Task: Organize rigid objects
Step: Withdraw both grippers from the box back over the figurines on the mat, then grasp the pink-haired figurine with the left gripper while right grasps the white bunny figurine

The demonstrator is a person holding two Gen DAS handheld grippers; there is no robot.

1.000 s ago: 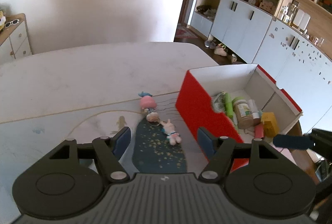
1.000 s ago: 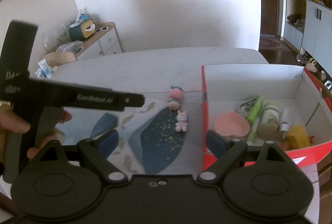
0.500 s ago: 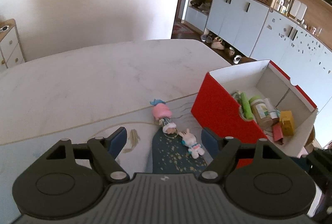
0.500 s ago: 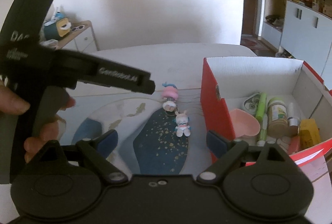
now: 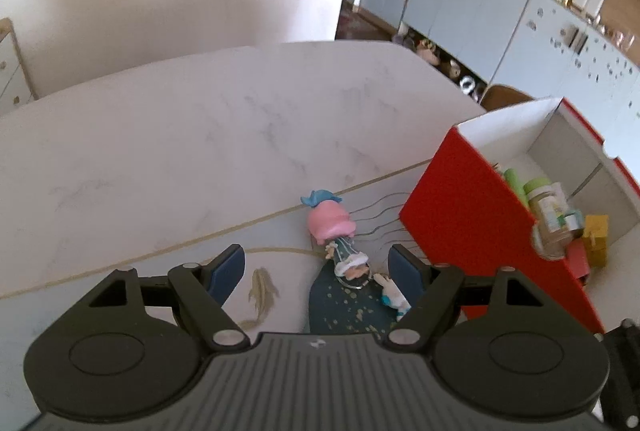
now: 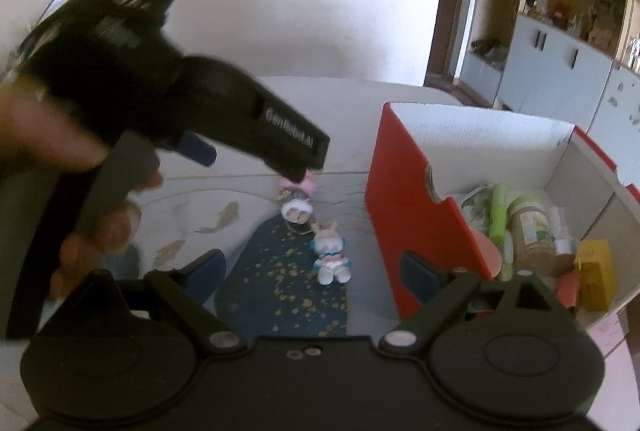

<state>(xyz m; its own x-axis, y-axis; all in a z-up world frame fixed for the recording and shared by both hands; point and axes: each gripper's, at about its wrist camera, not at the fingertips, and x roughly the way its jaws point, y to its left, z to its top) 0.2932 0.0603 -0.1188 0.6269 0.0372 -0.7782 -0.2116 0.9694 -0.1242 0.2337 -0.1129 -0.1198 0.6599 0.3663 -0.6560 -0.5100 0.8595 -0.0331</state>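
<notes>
A pink-haired doll [image 5: 331, 227] lies on the patterned mat [image 5: 344, 311], just ahead of my open left gripper [image 5: 318, 269] and between the lines of its fingers, untouched. A small white bunny figure [image 5: 394, 296] lies beside it, partly behind the right fingertip. In the right wrist view the left gripper [image 6: 248, 159] hangs over the doll [image 6: 298, 205] and hides its head. The bunny [image 6: 330, 258] lies ahead of my open right gripper [image 6: 314, 271], which holds nothing. The red box [image 6: 408, 207] stands to the right.
Inside the box [image 5: 460, 223] are a green tube [image 6: 500, 211], a jar [image 6: 532, 229], a yellow block [image 6: 596, 271] and a pink bowl [image 6: 488, 255]. A hand [image 6: 44, 135] holds the left gripper. White cabinets stand beyond the marble table [image 5: 200, 135].
Both grippers have come lower and closer to the two figures. The left gripper has swung right until it covers the doll's head in the right wrist view, and its jaws stand slightly wider.
</notes>
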